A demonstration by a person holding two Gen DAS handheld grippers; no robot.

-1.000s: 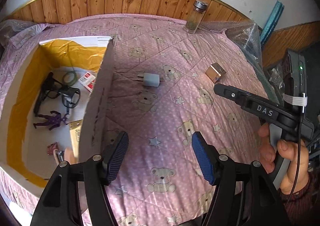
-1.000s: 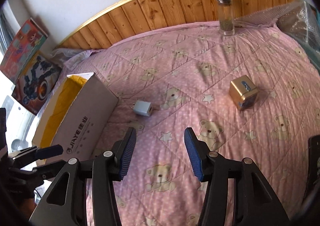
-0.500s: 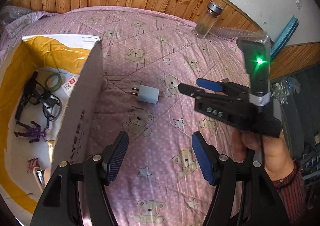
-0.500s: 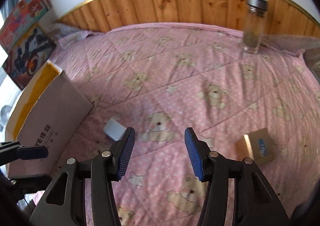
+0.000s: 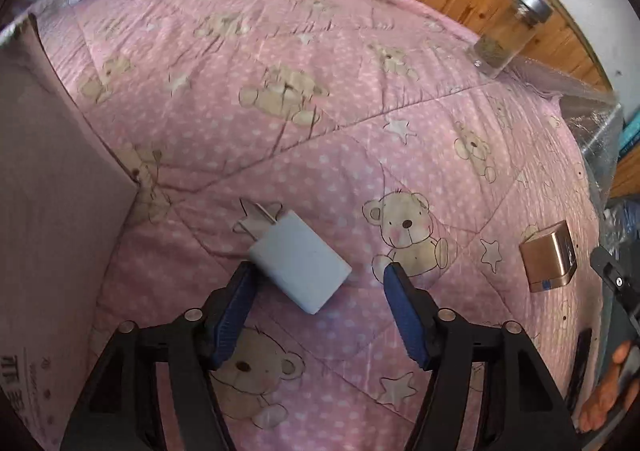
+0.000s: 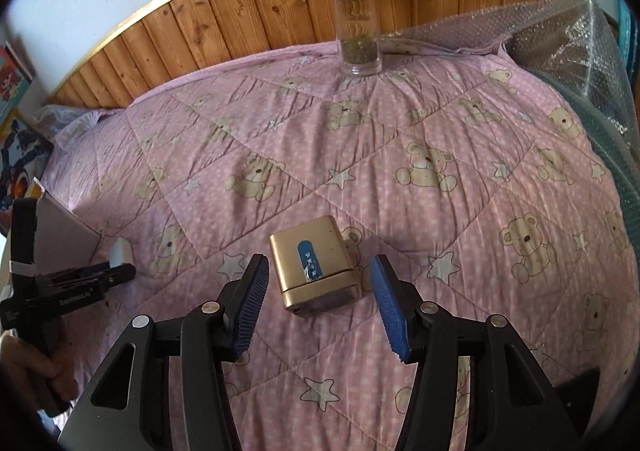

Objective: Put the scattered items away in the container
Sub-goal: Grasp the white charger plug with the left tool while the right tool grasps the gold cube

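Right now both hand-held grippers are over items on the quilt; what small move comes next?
Probably ease both down and close. The left hand-held gripper is open around the white charger, and the right hand-held gripper is open around the gold box. Neither is gripped yet.

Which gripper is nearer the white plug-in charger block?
Left. The left gripper straddles the white plug-in charger block, jaws open. The right gripper is off beside it, around the gold metal cube.

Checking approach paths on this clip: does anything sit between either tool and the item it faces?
Nothing visible does. The left tool is open around the white charger; the right tool is open around the gold box. Only the pink quilt lies there.
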